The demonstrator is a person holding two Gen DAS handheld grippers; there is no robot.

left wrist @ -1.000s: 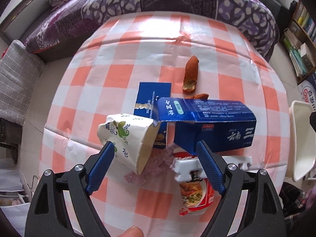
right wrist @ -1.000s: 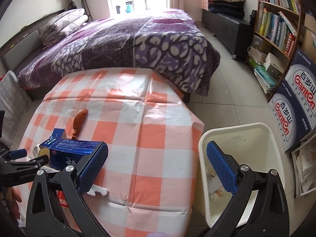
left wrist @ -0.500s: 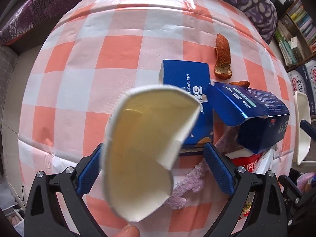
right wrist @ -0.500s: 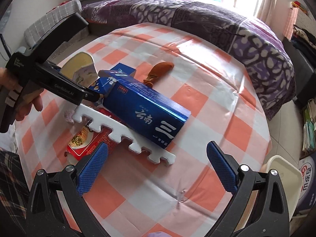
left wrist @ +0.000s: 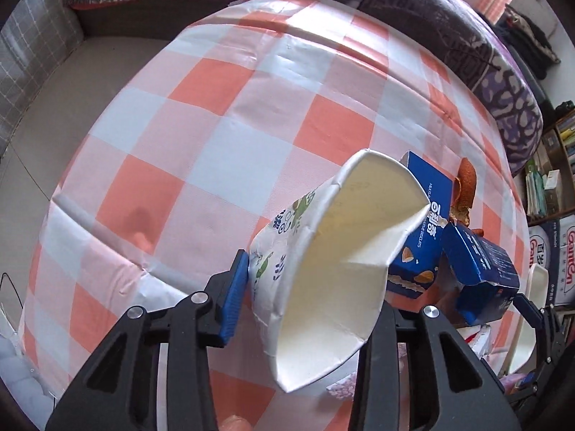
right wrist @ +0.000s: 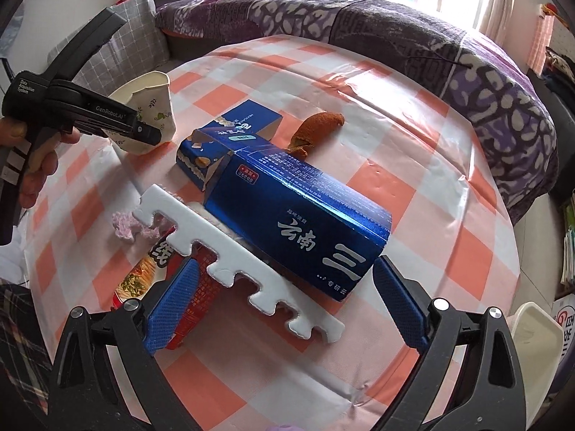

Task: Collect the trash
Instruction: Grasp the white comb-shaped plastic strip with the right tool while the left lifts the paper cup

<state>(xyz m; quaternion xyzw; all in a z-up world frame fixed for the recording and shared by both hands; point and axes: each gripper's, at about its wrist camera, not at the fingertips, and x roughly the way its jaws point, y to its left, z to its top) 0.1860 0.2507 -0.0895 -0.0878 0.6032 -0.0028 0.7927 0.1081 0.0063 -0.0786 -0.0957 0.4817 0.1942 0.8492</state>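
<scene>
My left gripper [left wrist: 305,305] is shut on a crushed white paper cup [left wrist: 330,258] with green leaf print and holds it above the checked table; the cup also shows in the right wrist view [right wrist: 151,107], held by that gripper [right wrist: 143,133]. My right gripper [right wrist: 284,301] is open and empty, low over a white notched foam strip [right wrist: 233,255] and a long blue carton [right wrist: 298,230]. A smaller blue biscuit box [right wrist: 233,133], an orange peel [right wrist: 316,129], a red noodle wrapper [right wrist: 161,280] and a purple crumpled scrap [right wrist: 125,226] lie on the table.
The round table has an orange and white checked cloth [right wrist: 413,186]. A white bin [right wrist: 535,344] stands on the floor at the right, also in the left wrist view [left wrist: 532,312]. A purple patterned bed [right wrist: 395,25] lies behind, bookshelves at the far right.
My left gripper has closed on the paper cup and lifted it off the table. My right gripper has swung from the bin to the table and come down close over the foam strip and blue carton.
</scene>
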